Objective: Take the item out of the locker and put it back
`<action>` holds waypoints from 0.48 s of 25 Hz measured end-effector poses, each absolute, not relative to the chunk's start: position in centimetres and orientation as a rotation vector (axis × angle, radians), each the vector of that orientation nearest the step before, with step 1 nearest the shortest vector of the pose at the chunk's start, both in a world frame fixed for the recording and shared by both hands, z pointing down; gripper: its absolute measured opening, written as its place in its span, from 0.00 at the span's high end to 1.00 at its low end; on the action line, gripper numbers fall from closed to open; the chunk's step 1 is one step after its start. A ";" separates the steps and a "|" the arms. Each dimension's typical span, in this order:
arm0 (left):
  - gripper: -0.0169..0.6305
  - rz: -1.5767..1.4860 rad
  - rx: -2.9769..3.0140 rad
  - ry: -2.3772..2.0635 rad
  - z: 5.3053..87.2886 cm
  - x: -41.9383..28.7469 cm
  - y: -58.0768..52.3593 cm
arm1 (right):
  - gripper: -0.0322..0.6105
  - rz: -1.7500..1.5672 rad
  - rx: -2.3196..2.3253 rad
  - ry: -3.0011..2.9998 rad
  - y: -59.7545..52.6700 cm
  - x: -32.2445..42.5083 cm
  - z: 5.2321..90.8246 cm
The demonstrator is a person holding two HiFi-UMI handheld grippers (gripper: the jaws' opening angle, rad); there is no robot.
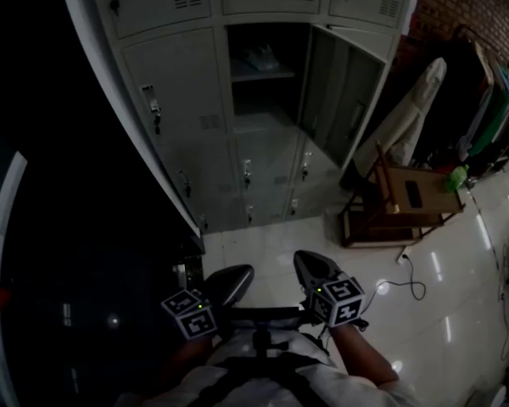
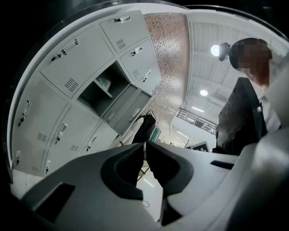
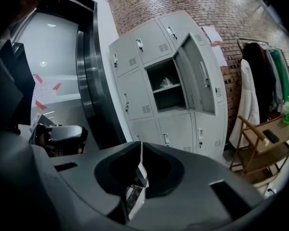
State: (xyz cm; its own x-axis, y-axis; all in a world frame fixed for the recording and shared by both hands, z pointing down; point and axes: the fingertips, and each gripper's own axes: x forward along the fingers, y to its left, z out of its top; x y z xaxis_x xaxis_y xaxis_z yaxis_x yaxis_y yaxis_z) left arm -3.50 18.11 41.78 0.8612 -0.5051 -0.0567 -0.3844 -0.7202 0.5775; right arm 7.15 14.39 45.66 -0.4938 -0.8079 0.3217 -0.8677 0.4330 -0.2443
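The grey locker bank (image 1: 195,100) stands ahead with one middle compartment open, its door (image 1: 348,100) swung out to the right. A pale crumpled item (image 1: 259,58) lies on that compartment's upper shelf; it also shows as the small item (image 2: 103,82) in the left gripper view and the item (image 3: 166,82) in the right gripper view. Both grippers hang low near my body, well short of the locker. My left gripper (image 1: 229,282) is shut and empty, tips together (image 2: 145,146). My right gripper (image 1: 314,270) is shut on a thin white card (image 3: 137,177) with dark print.
A wooden rack (image 1: 407,197) carrying a dark flat object and a green bottle (image 1: 456,176) stands right of the lockers. Behind it hang a white coat (image 1: 416,117) and other clothes. A cable (image 1: 407,282) lies on the glossy floor. A dark metal wall (image 1: 68,227) fills the left.
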 end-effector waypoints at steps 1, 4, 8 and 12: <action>0.97 -0.281 2.457 -0.637 42.0 -3.8 18.2 | 0.92 0.571 1.493 -2.520 14.3 6.9 45.7; 0.97 -0.272 2.450 -0.609 42.5 -4.4 18.2 | 0.92 0.613 1.489 -2.521 14.3 5.8 46.0; 0.97 -0.252 2.467 -0.570 42.7 -4.9 18.3 | 0.92 0.637 1.505 -2.506 14.4 5.1 46.6; 0.97 -0.244 2.471 -0.556 42.8 -5.4 17.8 | 0.92 0.667 1.512 -2.481 13.9 4.6 47.0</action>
